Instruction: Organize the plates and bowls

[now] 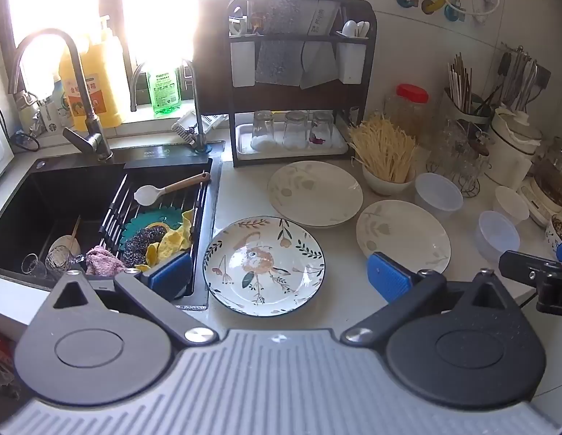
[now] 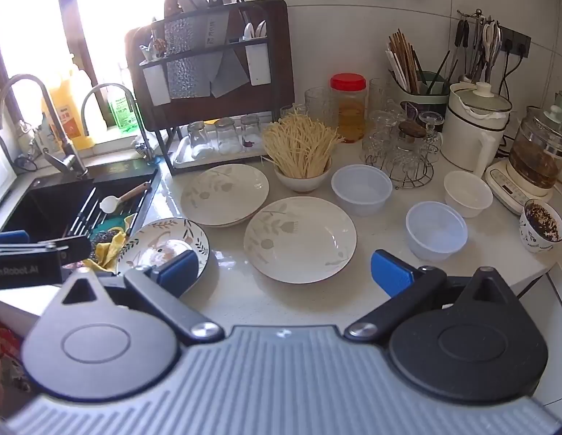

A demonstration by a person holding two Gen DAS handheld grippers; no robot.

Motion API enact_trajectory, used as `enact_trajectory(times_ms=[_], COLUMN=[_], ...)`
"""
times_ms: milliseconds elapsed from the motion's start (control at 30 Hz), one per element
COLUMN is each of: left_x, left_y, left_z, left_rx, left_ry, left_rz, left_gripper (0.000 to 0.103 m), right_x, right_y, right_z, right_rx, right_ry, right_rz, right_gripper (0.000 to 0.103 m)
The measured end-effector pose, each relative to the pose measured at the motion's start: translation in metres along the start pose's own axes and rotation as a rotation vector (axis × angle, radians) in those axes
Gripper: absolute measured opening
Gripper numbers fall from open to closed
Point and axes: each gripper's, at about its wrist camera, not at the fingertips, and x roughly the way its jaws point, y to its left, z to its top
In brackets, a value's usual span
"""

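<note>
From my left wrist view, my left tool (image 1: 279,272) hangs released and empty over the patterned plate (image 1: 263,261), which lies on the tabletop (image 1: 346,301) at the edge by the sink (image 1: 63,195). Two pale plates (image 1: 314,193) (image 1: 403,235) lie further in.

From my right wrist view, my right tool (image 2: 282,272) is spread wide, gripping nothing, above the nearer pale plate (image 2: 300,239). Two plastic bowls (image 2: 361,189) (image 2: 436,231) and a white bowl (image 2: 467,193) sit toward the far-right corner.

Two wrist views, side by side above the bench (image 1: 346,301), angled downward; both share the plates and sink (image 2: 45,195).
</note>
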Motion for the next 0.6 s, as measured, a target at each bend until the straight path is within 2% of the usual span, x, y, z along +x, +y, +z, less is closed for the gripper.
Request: enact_trajectory(times_ms=[600], left_x=[0.001], left_y=[0.003], left_z=[0.003], left_rx=[-0.029], left_ry=[-0.015], left_rz=[0.0], left_gripper=[0.103], right_x=[0.002], right_y=[-0.003], right_z=[0.003], right_rx=[0.015], right_ry=[0.017], right_rz=[0.014], right_gripper=[0.103])
